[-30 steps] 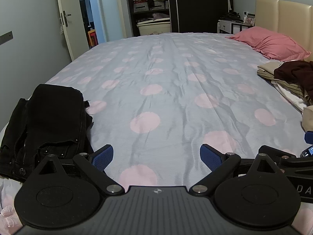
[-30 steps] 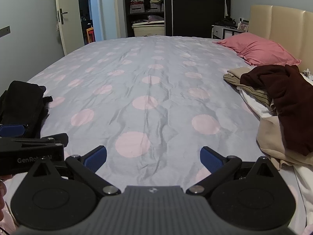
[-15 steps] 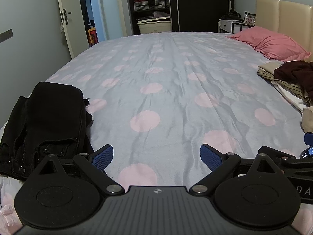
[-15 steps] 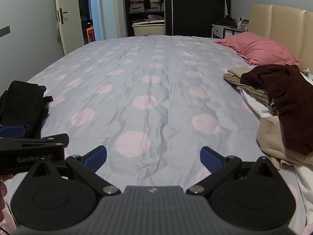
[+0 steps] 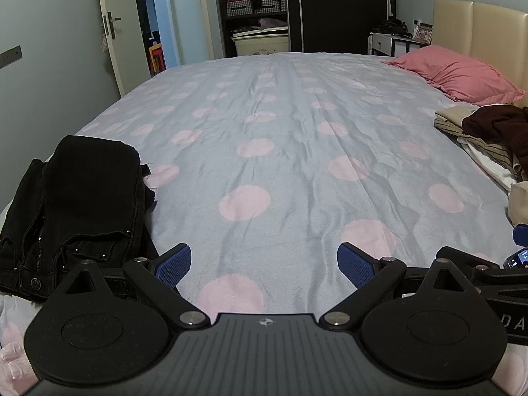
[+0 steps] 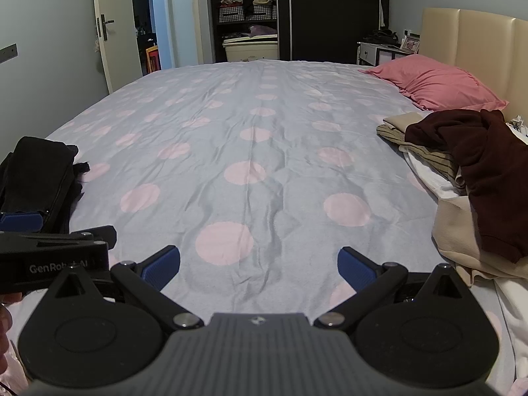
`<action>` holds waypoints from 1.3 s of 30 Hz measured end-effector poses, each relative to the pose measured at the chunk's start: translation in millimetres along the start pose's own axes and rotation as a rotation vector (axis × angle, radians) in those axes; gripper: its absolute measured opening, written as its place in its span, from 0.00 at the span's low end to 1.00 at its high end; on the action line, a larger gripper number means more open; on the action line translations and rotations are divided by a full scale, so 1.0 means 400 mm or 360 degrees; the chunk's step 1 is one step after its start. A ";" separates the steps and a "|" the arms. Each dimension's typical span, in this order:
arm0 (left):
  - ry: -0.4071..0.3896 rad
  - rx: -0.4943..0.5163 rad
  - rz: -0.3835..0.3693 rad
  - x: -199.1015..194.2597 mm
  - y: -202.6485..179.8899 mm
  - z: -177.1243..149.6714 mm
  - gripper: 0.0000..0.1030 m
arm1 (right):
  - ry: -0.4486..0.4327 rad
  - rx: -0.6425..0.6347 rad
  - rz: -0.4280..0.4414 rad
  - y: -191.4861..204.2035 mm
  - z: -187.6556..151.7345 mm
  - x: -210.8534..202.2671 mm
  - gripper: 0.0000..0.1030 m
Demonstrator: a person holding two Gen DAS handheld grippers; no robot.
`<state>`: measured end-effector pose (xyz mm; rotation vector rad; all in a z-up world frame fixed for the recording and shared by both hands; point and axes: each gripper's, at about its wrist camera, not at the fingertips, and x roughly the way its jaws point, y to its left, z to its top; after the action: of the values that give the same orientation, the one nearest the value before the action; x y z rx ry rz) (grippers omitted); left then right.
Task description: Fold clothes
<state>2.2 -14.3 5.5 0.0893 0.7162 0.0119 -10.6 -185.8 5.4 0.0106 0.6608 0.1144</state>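
Folded black jeans (image 5: pixel 79 204) lie at the bed's near left, also seen in the right wrist view (image 6: pixel 36 171). A heap of unfolded clothes sits at the right: a dark maroon garment (image 6: pixel 478 168) on top of striped and beige pieces (image 6: pixel 425 158); in the left wrist view the same pile (image 5: pixel 488 135) shows at the far right. My left gripper (image 5: pixel 264 264) is open above the near edge of the bedspread, just right of the jeans, holding nothing. My right gripper (image 6: pixel 259 265) is open too, empty, left of the heap.
The grey bedspread with pink dots (image 5: pixel 280 125) stretches away. A pink pillow (image 6: pixel 435 85) leans by the beige headboard (image 6: pixel 472 43). Beyond the bed are a dark wardrobe with shelves (image 5: pixel 264 3), a laundry tub (image 5: pixel 260 41), a nightstand (image 5: pixel 392 43) and an open white door (image 5: pixel 110 29).
Both views have lifted very slightly; the garments lie as before and both grippers stay open and empty.
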 end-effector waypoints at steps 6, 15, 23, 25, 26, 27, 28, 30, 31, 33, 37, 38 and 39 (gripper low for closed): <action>0.0006 -0.0001 -0.0004 -0.001 -0.001 0.001 0.94 | 0.0000 -0.0004 0.0002 -0.003 0.000 -0.001 1.00; 0.0020 0.0004 0.0002 0.002 -0.005 0.000 0.94 | 0.0001 -0.0005 0.0003 -0.004 0.003 -0.003 1.00; 0.0067 -0.0033 0.0003 0.016 0.026 -0.010 0.94 | -0.0005 -0.0013 0.0015 0.015 0.012 -0.003 1.00; 0.0085 -0.0049 0.0004 0.021 0.039 -0.015 0.94 | -0.0002 -0.0025 0.0019 0.024 0.013 -0.001 1.00; 0.0094 -0.0056 0.0005 0.024 0.045 -0.017 0.94 | 0.0002 -0.0033 0.0023 0.028 0.013 0.001 1.00; 0.0104 -0.0064 0.0005 0.026 0.052 -0.019 0.94 | 0.0010 -0.0044 0.0026 0.034 0.012 0.003 1.00; 0.0113 -0.0072 0.0005 0.029 0.058 -0.021 0.94 | 0.0023 -0.0057 0.0029 0.041 0.011 0.008 1.00; 0.0131 -0.0088 0.0006 0.034 0.070 -0.026 0.94 | 0.0056 -0.0078 0.0041 0.055 0.009 0.018 1.00; 0.0140 -0.0095 0.0007 0.037 0.077 -0.028 0.93 | 0.0073 -0.0086 0.0049 0.063 0.009 0.023 1.00; 0.0158 -0.0109 0.0010 0.042 0.091 -0.034 0.93 | 0.0096 -0.0100 0.0077 0.080 0.008 0.032 1.00; 0.0194 -0.0121 0.0041 0.056 0.131 -0.053 0.93 | 0.0124 -0.0181 0.0116 0.126 0.004 0.052 1.00; 0.0208 -0.0134 0.0052 0.062 0.145 -0.059 0.92 | 0.0132 -0.0201 0.0128 0.138 0.003 0.059 0.99; 0.0224 -0.0150 0.0064 0.069 0.161 -0.065 0.90 | 0.0140 -0.0220 0.0140 0.151 0.001 0.065 0.99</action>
<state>7.2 53.2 -26.5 0.0126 0.8536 0.0911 3.9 -122.8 -7.5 -0.0993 0.7390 0.2461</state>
